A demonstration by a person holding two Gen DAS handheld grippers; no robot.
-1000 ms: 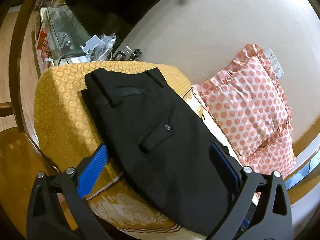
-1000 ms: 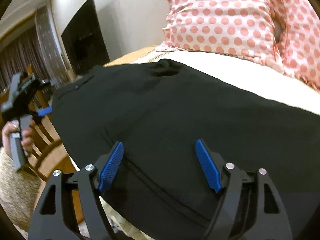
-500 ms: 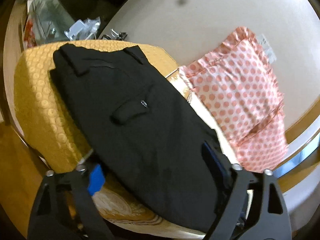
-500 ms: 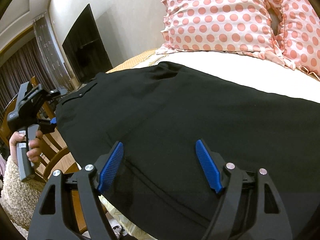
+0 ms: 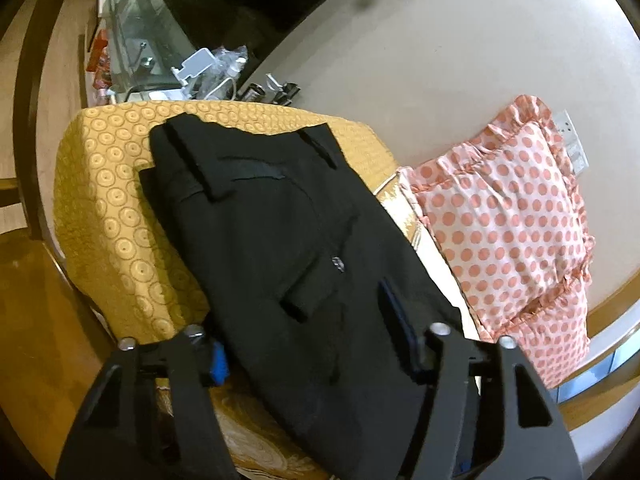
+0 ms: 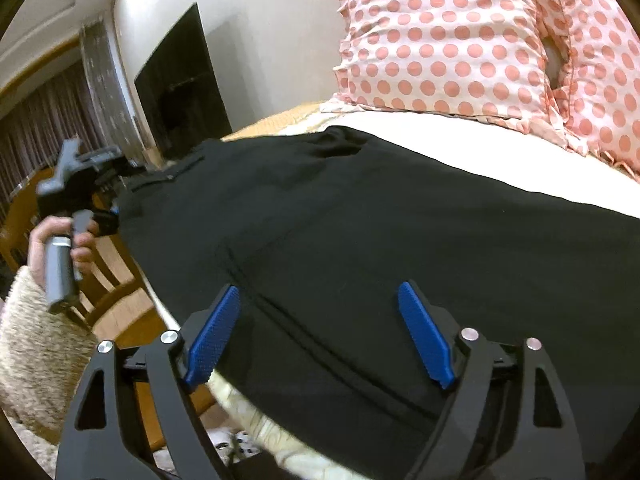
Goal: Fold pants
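Observation:
Black pants (image 5: pixel 280 248) lie flat on a yellow patterned bedspread (image 5: pixel 108 208), waistband at the far end. My left gripper (image 5: pixel 304 320) straddles their near side edge and its jaws are closing. One blue pad (image 5: pixel 218 360) is tucked under the cloth and the other finger (image 5: pixel 396 320) rests over it, with a wide gap between them. In the right wrist view that same left gripper (image 6: pixel 114 210) sits at the pants' (image 6: pixel 360 240) left edge, held by a hand (image 6: pixel 52 236). My right gripper (image 6: pixel 320 336) hovers over the trouser leg, jaws opening, pads clear of the cloth.
Pink polka-dot pillows (image 6: pixel 460 40) lean on the wall behind the pants. A glass cabinet (image 5: pixel 136 40) with clutter and a black screen (image 6: pixel 180 88) stand past the bed's end. A wooden chair (image 6: pixel 116 280) stands by the bed's near side.
The left jaws have narrowed around the pants' edge, and its left pad has slipped under the cloth. The right jaws have spread slightly; that gripper has stayed in place.

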